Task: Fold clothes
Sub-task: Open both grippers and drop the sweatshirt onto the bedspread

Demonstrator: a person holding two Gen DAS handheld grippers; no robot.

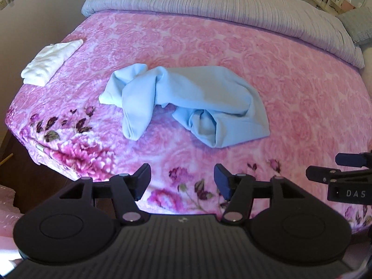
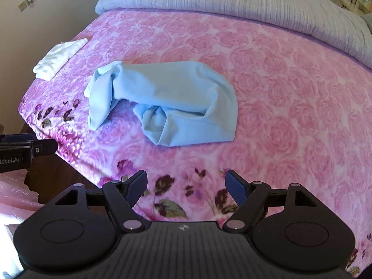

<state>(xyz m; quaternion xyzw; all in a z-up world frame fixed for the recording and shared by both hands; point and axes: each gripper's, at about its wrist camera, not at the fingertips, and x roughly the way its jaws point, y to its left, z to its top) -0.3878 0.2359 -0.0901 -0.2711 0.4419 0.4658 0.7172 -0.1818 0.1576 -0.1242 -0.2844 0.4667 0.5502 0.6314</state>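
Note:
A crumpled light blue garment (image 1: 186, 102) lies in a heap in the middle of the pink floral bedspread (image 1: 290, 97); it also shows in the right wrist view (image 2: 167, 102). My left gripper (image 1: 182, 181) hovers over the bed's near edge, short of the garment, its jaws apart with nothing between them. My right gripper (image 2: 186, 187) hangs likewise over the near edge, jaws wide and empty. Each gripper shows at the side of the other's view: the right one (image 1: 344, 176), the left one (image 2: 23, 153). A folded white garment (image 1: 51, 62) rests at the bed's left corner.
A rolled grey-white quilt (image 1: 220, 2) lies across the far end of the bed. The bed's left edge drops to a dark floor (image 1: 28, 169). Pink bubble wrap (image 2: 14, 200) lies at the lower left. A wall with sockets (image 1: 7, 2) stands on the left.

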